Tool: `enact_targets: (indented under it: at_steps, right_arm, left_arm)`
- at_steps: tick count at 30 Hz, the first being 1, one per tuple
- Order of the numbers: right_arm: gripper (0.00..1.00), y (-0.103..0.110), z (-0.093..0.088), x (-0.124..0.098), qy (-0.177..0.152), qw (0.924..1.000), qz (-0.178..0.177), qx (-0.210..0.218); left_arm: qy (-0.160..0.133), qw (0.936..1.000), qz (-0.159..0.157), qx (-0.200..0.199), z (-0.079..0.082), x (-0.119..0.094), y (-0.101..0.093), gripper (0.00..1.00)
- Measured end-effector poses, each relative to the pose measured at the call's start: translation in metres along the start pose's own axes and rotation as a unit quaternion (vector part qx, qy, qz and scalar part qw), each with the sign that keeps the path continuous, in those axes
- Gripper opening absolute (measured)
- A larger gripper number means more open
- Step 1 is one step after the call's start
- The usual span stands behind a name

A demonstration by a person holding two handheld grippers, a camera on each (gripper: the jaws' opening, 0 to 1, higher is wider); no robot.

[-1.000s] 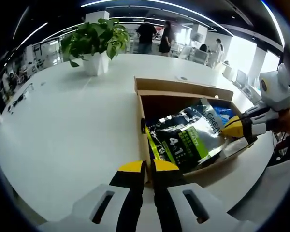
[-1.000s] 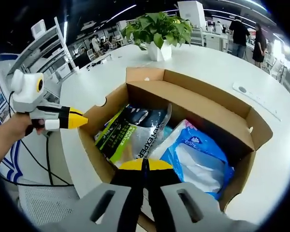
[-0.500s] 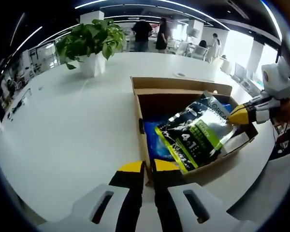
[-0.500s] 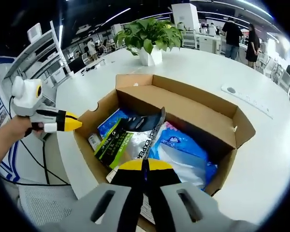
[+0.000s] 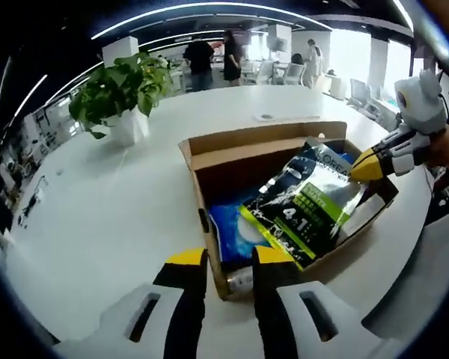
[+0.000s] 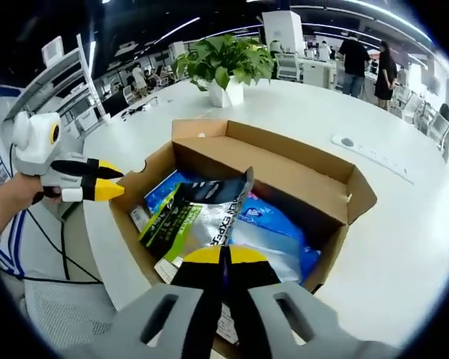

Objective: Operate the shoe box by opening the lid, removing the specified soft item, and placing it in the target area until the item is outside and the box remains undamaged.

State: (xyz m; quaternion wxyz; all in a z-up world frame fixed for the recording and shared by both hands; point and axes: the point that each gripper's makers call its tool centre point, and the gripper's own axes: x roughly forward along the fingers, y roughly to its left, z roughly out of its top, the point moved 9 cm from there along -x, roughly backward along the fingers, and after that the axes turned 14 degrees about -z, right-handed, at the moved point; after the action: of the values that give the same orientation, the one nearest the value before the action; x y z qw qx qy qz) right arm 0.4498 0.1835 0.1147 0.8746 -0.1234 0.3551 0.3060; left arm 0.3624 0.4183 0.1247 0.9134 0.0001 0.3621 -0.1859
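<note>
my right gripper [image 6: 223, 258] has its yellow-tipped jaws pressed together on the near edge of the silver and green pouch [image 6: 198, 217], which stands tilted up out of the shoe box [image 6: 284, 168]. in the left gripper view i see the same gripper coming in from the right [image 5: 363, 166], its tip clamped on the upper corner of the pouch [image 5: 303, 213], with the pouch's lower part still inside the box walls.

my left gripper [image 5: 229, 263] has its jaws slightly parted, a gap showing between the yellow tips, nothing between them. it sits just at the near wall of the box [image 5: 209, 161], and i cannot tell whether it touches the cardboard. in the right gripper view it appears at the left [image 6: 108, 183], jaws a little apart, just beside the box's left wall, held by a hand [image 6: 7, 206].

the box is open, brown cardboard, its flaps standing up on the far side. under the pouch lies a blue and white soft pack [image 6: 273, 228], also seen in the left gripper view [image 5: 232, 228]. a small item with a white label [image 6: 138, 217] lies at the box's left end; too small to read.

the box rests on a large white table [image 5: 97, 202]. a potted plant [image 5: 120, 93] in a white pot stands far on the table, well apart from the box. people [image 5: 202, 63] stand in the far background.
</note>
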Motion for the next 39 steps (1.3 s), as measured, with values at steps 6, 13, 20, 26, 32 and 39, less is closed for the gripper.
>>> enact_targets:
  at_steps: [6,13,20,26,32,39]
  right_arm:
    - [0.0,-0.011,-0.007,-0.003,-0.001,0.9999,-0.014,0.007]
    - [0.0,-0.021,-0.011,-0.007,0.0,0.9996,-0.026,0.011]
    - [0.0,-0.027,-0.013,-0.011,-0.003,0.9993,-0.038,0.006]
    - [0.0,-0.028,-0.015,-0.013,-0.005,0.9991,-0.043,0.0]
    - [0.0,-0.029,-0.017,-0.013,-0.003,0.999,-0.044,-0.002]
    - [0.0,-0.029,-0.021,-0.013,-0.001,0.999,-0.044,-0.01]
  left_arm:
    - [0.006,0.9996,-0.025,0.005,0.007,0.014,-0.011,0.19]
    - [0.017,0.9984,-0.054,0.007,0.012,0.03,-0.016,0.23]
    - [0.026,0.9963,-0.081,-0.008,0.011,0.039,-0.015,0.27]
    - [0.031,0.9939,-0.097,-0.043,0.007,0.044,-0.012,0.29]
    - [0.025,0.9877,-0.13,-0.084,0.009,0.053,-0.016,0.28]
    - [0.036,0.9821,-0.157,-0.098,0.01,0.067,-0.028,0.28]
